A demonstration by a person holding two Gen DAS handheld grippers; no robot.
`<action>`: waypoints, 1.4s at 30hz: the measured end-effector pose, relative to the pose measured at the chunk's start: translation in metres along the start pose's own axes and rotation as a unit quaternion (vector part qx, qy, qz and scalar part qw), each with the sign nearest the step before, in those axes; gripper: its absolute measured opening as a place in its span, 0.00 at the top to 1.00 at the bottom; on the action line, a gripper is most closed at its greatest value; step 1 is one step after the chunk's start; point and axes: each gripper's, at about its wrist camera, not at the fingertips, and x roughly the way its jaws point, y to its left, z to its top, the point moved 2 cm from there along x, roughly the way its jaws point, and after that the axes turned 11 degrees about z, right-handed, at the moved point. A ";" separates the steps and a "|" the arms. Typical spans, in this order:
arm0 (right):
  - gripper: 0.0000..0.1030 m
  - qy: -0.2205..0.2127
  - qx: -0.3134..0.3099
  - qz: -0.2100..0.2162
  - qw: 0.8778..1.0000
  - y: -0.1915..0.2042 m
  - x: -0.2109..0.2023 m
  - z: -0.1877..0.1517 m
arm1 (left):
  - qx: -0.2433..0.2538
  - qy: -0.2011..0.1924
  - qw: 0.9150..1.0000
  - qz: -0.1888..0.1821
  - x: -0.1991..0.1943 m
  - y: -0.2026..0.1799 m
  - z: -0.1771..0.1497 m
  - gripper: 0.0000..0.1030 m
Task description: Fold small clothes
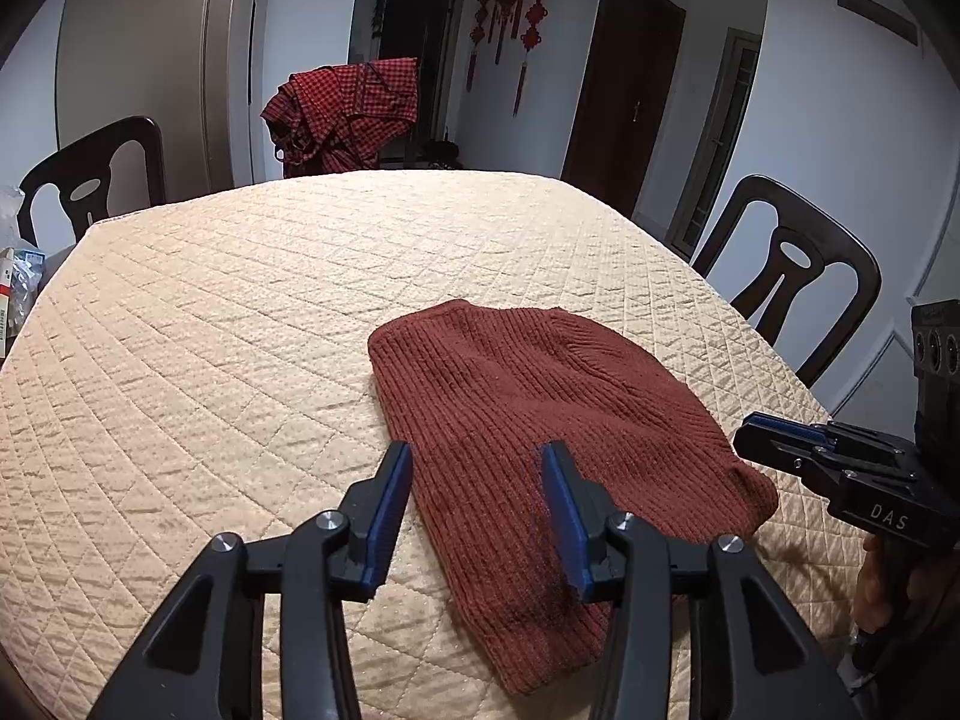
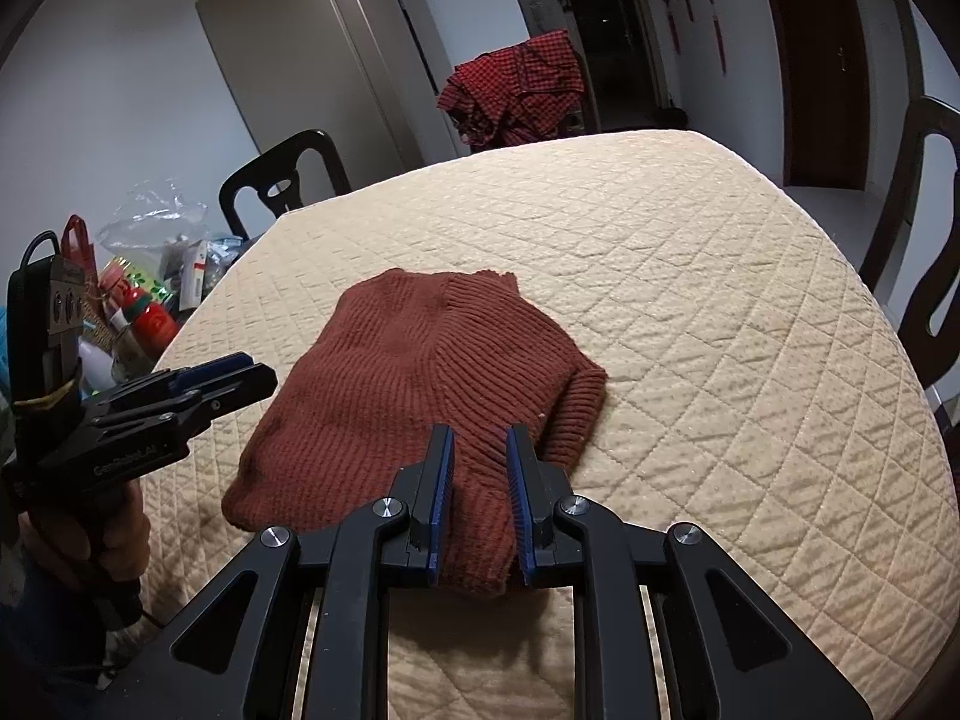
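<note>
A folded rust-brown knit sweater point(image 1: 528, 408) point(image 2: 408, 372) lies flat on the quilted beige table cover point(image 1: 240, 330) point(image 2: 690, 300), near the front edge. My left gripper point(image 1: 477, 450) point(image 2: 258, 366) is open, its blue pads straddling the sweater's near left part; the knit lies loose between them. My right gripper point(image 2: 480, 429) point(image 1: 753, 423) stands over the sweater's near right edge. Its jaws are narrowly apart, with a strip of the knit between the pads and gaps showing on both sides.
Dark wooden chairs point(image 1: 792, 264) point(image 1: 90, 180) stand at the table's sides. A red checked cloth point(image 1: 342, 114) point(image 2: 516, 84) hangs over a chair at the far end. Bottles and plastic bags point(image 2: 144, 300) crowd the left side. A hand point(image 2: 114, 540) grips the left tool's handle.
</note>
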 end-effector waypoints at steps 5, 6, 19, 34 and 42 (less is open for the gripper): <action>0.80 0.000 0.006 -0.002 1.000 -0.005 0.000 0.001 | -0.001 0.003 1.000 -0.002 0.004 -0.002 0.002 0.52; 0.76 0.000 0.007 -0.002 1.000 -0.006 0.001 0.002 | -0.002 0.004 1.000 -0.003 0.005 -0.002 0.002 0.51; 0.50 0.006 0.037 0.029 0.999 -0.023 0.013 0.012 | -0.028 0.023 0.999 -0.013 0.024 0.004 -0.003 0.47; 0.48 0.022 0.128 0.102 0.986 -0.058 0.035 0.006 | -0.086 0.056 0.991 -0.080 0.050 0.017 -0.021 0.33; 0.48 0.015 0.131 0.109 0.985 -0.063 0.039 0.009 | -0.084 0.056 0.991 -0.089 0.053 0.015 -0.020 0.33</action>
